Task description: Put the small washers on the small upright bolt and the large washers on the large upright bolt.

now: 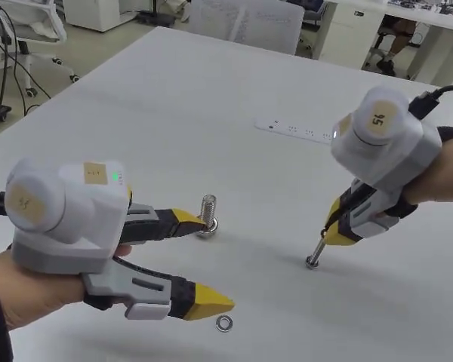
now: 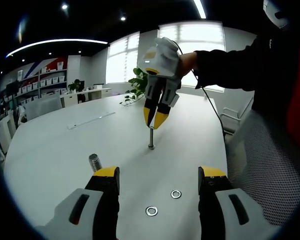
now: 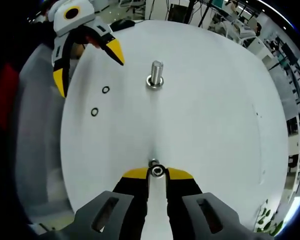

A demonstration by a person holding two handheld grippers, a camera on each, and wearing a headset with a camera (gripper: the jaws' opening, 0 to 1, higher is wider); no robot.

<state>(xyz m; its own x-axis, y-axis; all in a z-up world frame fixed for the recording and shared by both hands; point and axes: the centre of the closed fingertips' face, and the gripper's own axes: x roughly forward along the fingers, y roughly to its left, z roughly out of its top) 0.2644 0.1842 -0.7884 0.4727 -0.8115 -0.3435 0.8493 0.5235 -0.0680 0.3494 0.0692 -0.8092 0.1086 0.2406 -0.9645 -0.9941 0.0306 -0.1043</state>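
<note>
The small upright bolt (image 1: 315, 253) stands right of centre on the white table (image 1: 174, 113). My right gripper (image 1: 338, 232) hovers at its top, shut on a small washer (image 3: 157, 171) held right over the bolt's tip. The large upright bolt (image 1: 208, 213) has a washer at its base (image 3: 155, 81). My left gripper (image 1: 200, 260) is open and holds nothing, one fingertip close beside the large bolt. Two loose washers (image 2: 176, 194) (image 2: 151, 210) lie flat on the table just ahead of the left gripper (image 2: 160, 180). One of them (image 1: 224, 323) lies by its lower fingertip.
A white power strip (image 1: 294, 130) lies further back on the table. Office chairs and desks stand beyond the far edge. A person's dark sleeve (image 2: 230, 60) reaches in behind the right gripper (image 2: 157, 117).
</note>
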